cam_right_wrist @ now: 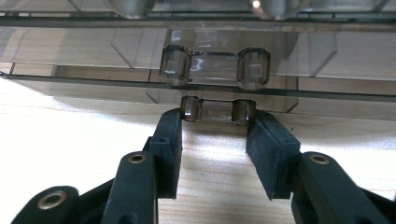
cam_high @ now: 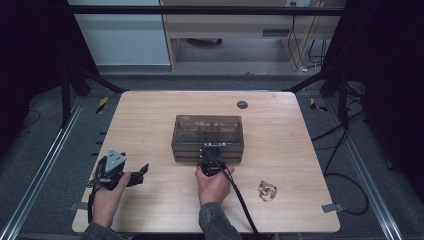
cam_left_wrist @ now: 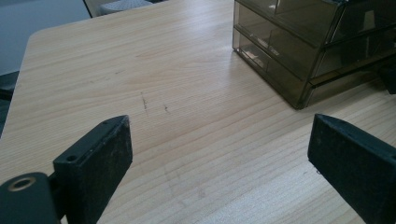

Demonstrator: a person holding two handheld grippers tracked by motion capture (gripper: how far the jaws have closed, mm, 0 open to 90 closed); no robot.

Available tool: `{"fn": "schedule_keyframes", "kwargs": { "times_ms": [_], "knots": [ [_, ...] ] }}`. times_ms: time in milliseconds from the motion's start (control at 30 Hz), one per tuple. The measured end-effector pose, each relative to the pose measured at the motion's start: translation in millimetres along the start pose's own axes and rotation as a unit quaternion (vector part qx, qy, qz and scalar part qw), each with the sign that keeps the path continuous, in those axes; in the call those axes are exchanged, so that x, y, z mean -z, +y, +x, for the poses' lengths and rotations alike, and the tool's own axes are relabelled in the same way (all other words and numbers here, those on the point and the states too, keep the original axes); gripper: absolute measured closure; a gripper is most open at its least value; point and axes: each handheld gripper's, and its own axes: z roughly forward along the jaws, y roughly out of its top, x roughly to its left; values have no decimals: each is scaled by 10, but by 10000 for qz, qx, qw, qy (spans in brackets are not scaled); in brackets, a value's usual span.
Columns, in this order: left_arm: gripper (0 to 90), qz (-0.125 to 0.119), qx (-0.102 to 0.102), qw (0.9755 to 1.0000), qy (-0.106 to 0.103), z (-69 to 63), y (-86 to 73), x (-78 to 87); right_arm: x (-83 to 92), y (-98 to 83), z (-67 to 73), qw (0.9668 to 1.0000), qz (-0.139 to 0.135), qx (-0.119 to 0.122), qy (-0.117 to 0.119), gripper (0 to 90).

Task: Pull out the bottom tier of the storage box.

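A smoky, see-through plastic drawer box [cam_high: 207, 137] sits at the centre of the high view on the pale wooden table [cam_high: 150, 115]. It is a low block of stacked drawers, its long axis running left to right across the frame, its fronts facing the bottom edge.

In the right gripper view the lowest drawer's clear bar handle [cam_right_wrist: 218, 111] lies level at mid-frame, with a second handle [cam_right_wrist: 215, 65] above it. The right gripper [cam_right_wrist: 214, 122] has its jaws partly closed around the lower handle's two ends, pads touching it.

The left gripper [cam_left_wrist: 219, 149] rests at the lower left of the high view, jaws wide apart over bare wood, holding nothing.

The drawers' contents are hard to make out through the tinted walls. A small crumpled item [cam_high: 267, 190] at lower right is too small to tell.
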Motion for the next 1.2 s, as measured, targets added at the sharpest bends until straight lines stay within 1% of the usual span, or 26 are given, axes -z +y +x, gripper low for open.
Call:
{"fn": "schedule_keyframes", "kwargs": {
  "times_ms": [500, 1100, 1200],
  "knots": [
    [62, 7, -1, 10000, 3, 2, 2, -1, 27, -46, 1, 10000, 0, 21, 12, 570],
    [62, 21, 2, 10000, -14, 5, 0, -4, 43, -60, 0, 10000, 31, 11, 54, 570],
    [62, 17, 15, 10000, -5, 9, -2, -3, 45, -62, -3, 10000, 24, 45, 53, 570]
  ]
}}
